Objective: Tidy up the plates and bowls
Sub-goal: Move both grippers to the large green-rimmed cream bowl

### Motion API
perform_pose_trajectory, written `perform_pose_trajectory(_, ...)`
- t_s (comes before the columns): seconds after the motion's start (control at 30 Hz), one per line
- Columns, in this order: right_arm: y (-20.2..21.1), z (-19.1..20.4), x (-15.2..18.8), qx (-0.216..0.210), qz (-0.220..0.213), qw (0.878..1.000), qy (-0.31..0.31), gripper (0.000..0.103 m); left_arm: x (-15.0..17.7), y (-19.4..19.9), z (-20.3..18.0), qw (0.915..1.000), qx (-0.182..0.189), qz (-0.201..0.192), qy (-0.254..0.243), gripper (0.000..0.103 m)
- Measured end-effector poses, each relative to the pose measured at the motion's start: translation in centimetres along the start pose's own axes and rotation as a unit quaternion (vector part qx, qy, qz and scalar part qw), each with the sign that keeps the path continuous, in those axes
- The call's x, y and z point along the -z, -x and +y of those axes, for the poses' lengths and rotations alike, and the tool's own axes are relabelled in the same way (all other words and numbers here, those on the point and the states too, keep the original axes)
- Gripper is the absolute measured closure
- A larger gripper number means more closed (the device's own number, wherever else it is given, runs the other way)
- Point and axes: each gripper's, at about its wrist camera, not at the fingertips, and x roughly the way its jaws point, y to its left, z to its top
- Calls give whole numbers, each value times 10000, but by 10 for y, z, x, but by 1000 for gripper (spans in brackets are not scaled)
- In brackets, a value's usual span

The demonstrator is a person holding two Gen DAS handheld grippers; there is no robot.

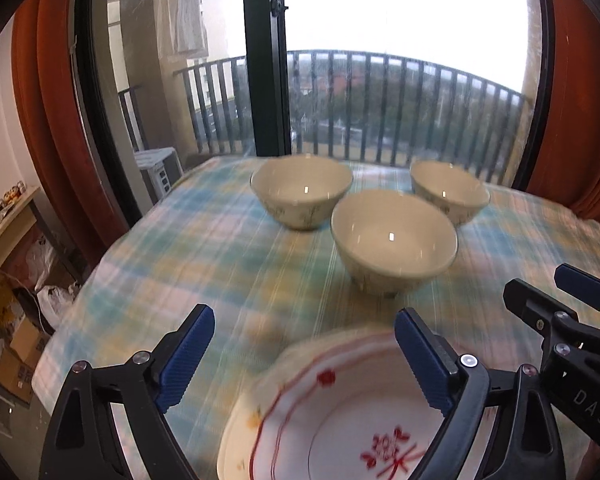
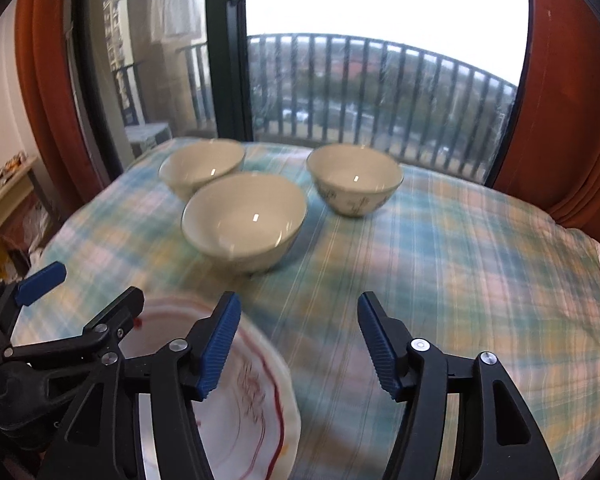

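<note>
Three cream bowls stand apart on the plaid tablecloth: a near one (image 1: 394, 240) (image 2: 244, 220), a far left one (image 1: 301, 189) (image 2: 201, 165) and a far right one (image 1: 449, 190) (image 2: 354, 182). A white plate with red pattern (image 1: 340, 412) (image 2: 244, 392) lies at the near edge, possibly on another plate. My left gripper (image 1: 304, 356) is open and empty above the plate's left rim; it shows in the right wrist view (image 2: 80, 292). My right gripper (image 2: 298, 344) is open and empty, just right of the plate; it shows in the left wrist view (image 1: 552, 288).
The table (image 1: 204, 248) stands against a balcony glass door (image 1: 266, 60) with orange curtains (image 2: 572, 100) on both sides. A shelf with clutter and boxes (image 1: 8, 280) sits on the floor to the left.
</note>
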Motion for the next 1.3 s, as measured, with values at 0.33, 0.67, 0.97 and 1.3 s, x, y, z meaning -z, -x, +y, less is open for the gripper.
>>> perform_pose_trajectory(0.33,-35,-16,-41,13,-111,9994,-320,34,-42,-37,-8,9998,-106,-62,-150,16)
perform_pose_trajectory(0.67,-76,-24,-58,27,-27,9983,-580,34,-62,-79,-13,9997,22,166,-190,25)
perform_pose_trajectory(0.97,-110,-20,-58,-222,247,9976,-614,37,-55,-113,-23,9961,295,708,-425,34)
perform_pose_trajectory(1.3,-129,-10,-58,-393,566,9967,-433,67,-54,-123,-37,9929,520,881,-604,54)
